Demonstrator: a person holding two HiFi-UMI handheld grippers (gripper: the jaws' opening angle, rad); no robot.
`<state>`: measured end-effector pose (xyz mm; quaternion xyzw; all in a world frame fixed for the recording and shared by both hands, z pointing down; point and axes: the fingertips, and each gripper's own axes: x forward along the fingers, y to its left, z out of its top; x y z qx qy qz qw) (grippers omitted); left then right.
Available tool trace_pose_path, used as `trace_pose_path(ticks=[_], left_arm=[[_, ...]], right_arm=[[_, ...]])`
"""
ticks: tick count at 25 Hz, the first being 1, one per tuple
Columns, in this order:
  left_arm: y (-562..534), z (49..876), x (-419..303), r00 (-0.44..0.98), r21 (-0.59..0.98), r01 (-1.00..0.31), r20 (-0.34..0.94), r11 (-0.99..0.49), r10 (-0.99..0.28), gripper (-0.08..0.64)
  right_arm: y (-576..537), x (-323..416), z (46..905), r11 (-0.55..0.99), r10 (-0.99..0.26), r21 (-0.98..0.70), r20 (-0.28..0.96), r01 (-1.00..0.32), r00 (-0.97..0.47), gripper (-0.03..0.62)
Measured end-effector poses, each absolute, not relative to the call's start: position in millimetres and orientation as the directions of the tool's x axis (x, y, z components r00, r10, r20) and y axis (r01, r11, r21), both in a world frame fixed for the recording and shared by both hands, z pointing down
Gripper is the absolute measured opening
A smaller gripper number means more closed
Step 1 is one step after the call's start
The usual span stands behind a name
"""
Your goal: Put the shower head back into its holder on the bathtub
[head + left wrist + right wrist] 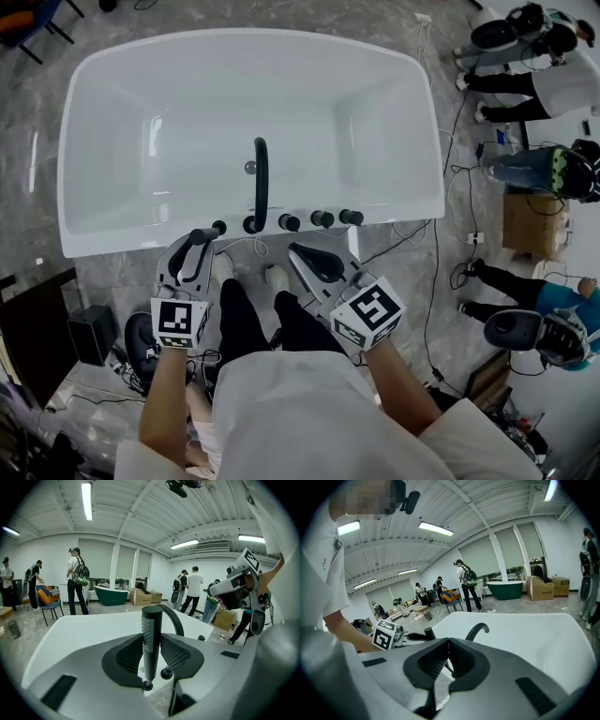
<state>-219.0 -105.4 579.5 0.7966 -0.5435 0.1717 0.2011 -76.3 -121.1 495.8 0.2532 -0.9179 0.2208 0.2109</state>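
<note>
A white bathtub lies in front of me, with a curved black spout and a row of black knobs on its near rim. My left gripper hovers just short of that rim, left of the spout, and is shut on the black shower head. The shower head stands upright between the pads, with its white hose trailing below. A small black fitting sits on the rim right ahead of it. My right gripper is shut and holds nothing; its tips meet near the rim, right of the spout.
Several people stand on the floor to the right, by a cardboard box and loose cables. A dark box sits on the floor at the left. The wearer's white shoes are close to the tub's base.
</note>
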Motion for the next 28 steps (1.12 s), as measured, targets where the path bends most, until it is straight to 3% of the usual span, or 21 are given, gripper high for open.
trace_pose_path(ticks=[28], left_arm=[[-106, 671, -209, 0.293, 0.132, -0.954, 0.595, -0.268, -0.749, 0.123]], right_arm=[[-114, -53, 535, 0.770, -0.328, -0.319, 0.545, -0.553, -0.772, 0.017]])
